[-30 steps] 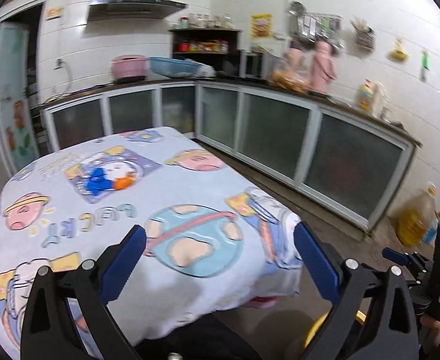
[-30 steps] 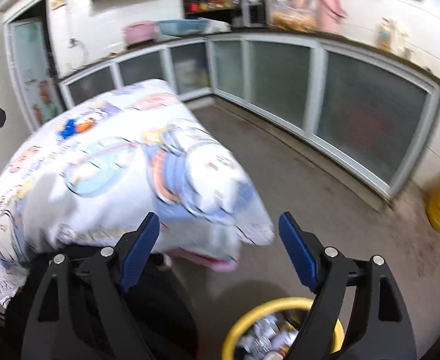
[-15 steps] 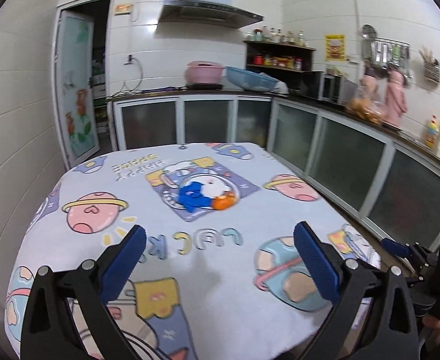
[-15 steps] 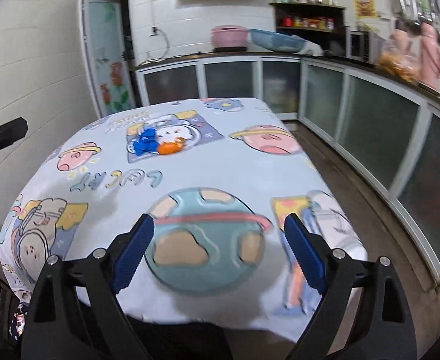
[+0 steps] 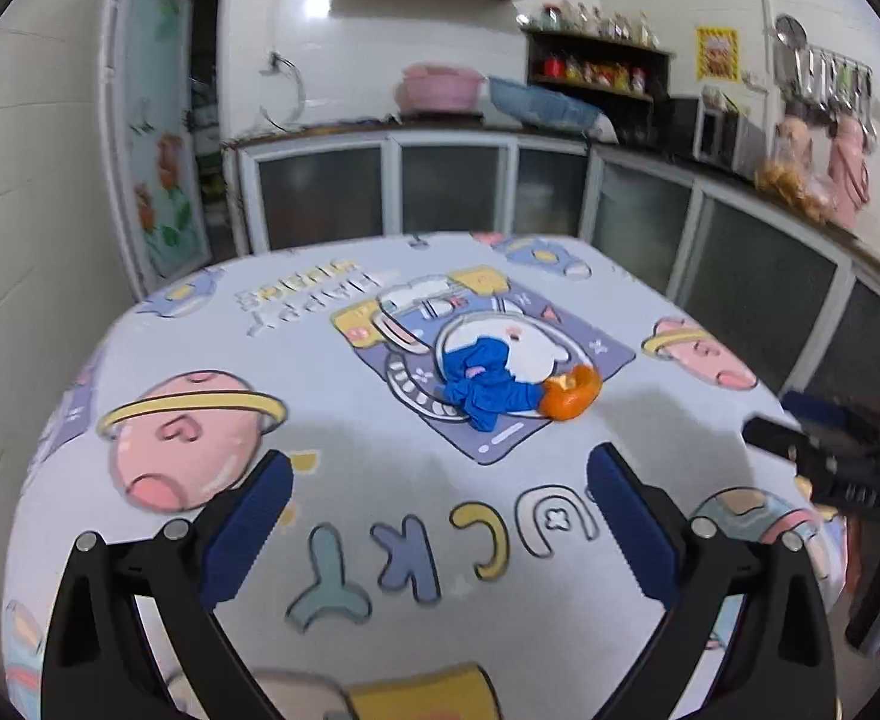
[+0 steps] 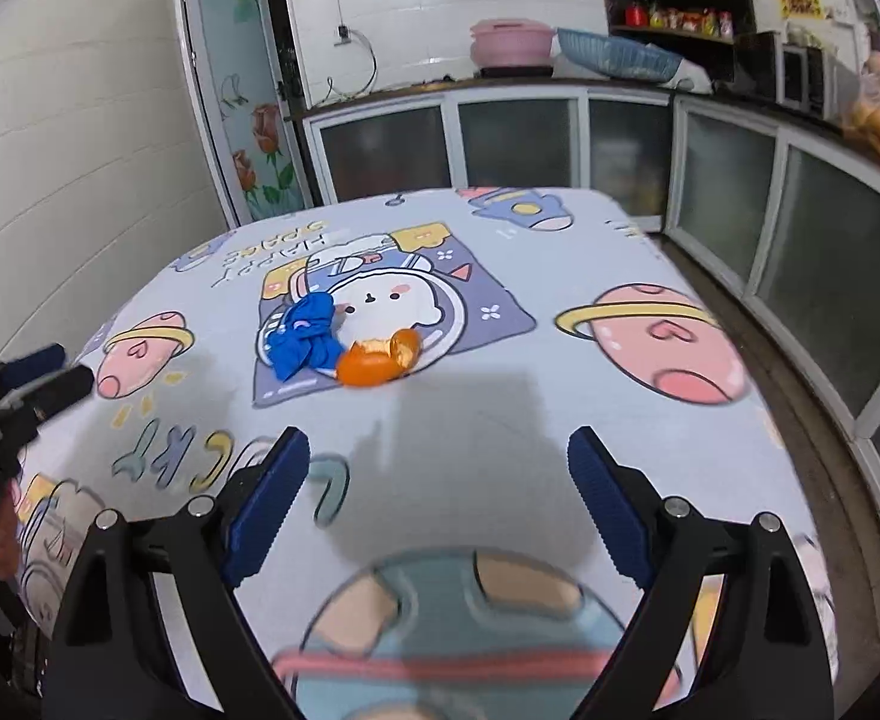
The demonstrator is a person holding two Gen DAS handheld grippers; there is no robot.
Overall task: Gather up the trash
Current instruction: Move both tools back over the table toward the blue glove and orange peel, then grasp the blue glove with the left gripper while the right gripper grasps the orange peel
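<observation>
A crumpled blue wrapper [image 5: 483,384] and a piece of orange peel [image 5: 570,395] lie touching each other near the middle of the table, on the cartoon-print cloth [image 5: 200,324]. They also show in the right wrist view: the wrapper [image 6: 305,336] and the peel [image 6: 377,360]. My left gripper [image 5: 440,516] is open and empty, above the cloth short of the trash. My right gripper [image 6: 437,498] is open and empty, above the table's near part.
Glass-front kitchen cabinets [image 5: 457,192] run along the back and right walls, with basins and jars on the counter. A door [image 6: 242,102] stands at the back left. Floor [image 6: 811,372] runs between table and right cabinets.
Both grippers swung up from the floor and the yellow bin to face the table top. The trash now sits nearer and more central in both views. Both grippers stayed open.
</observation>
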